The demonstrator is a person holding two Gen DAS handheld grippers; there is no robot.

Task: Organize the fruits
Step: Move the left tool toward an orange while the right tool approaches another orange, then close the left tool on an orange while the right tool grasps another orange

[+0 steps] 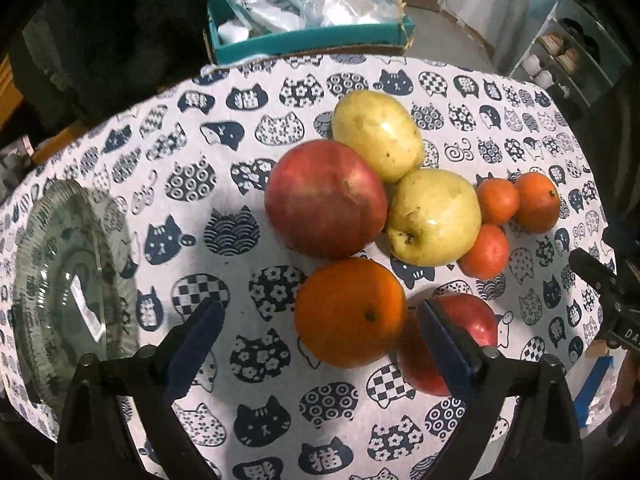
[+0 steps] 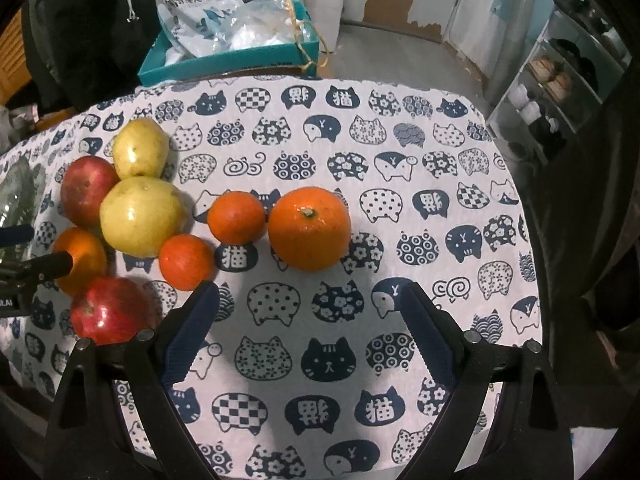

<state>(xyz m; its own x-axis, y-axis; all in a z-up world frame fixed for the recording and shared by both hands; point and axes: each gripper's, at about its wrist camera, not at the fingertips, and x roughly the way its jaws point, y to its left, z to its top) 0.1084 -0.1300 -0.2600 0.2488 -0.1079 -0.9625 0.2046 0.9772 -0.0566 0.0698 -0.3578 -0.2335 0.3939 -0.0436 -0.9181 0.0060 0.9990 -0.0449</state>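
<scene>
Hovering low over the cat-print tablecloth (image 1: 208, 200), the left gripper (image 1: 320, 312) is keeping its jaws wide, and a big orange (image 1: 349, 312) is lying on the cloth just in front of the gap and between the two blue pads, not yet touched by them as far as I can tell. I think it is standing this way because this orange is the nearest fruit and the jaws need the full width to go around it. Behind it a large red apple (image 1: 326, 199), two yellow pears (image 1: 434, 216) and some small tangerines (image 1: 498, 200) are crowding together, many of them touching, and a second red apple (image 1: 470, 316) is partly hiding behind the right pad. A glass dish (image 1: 60, 280) is waiting at the left edge, well apart from the pile; probably the fruits should go there. The right gripper (image 2: 310, 308) is also holding its jaws wide and empty, pointing at another orange (image 2: 309, 228) and a tangerine (image 2: 236, 218) just beside it.
</scene>
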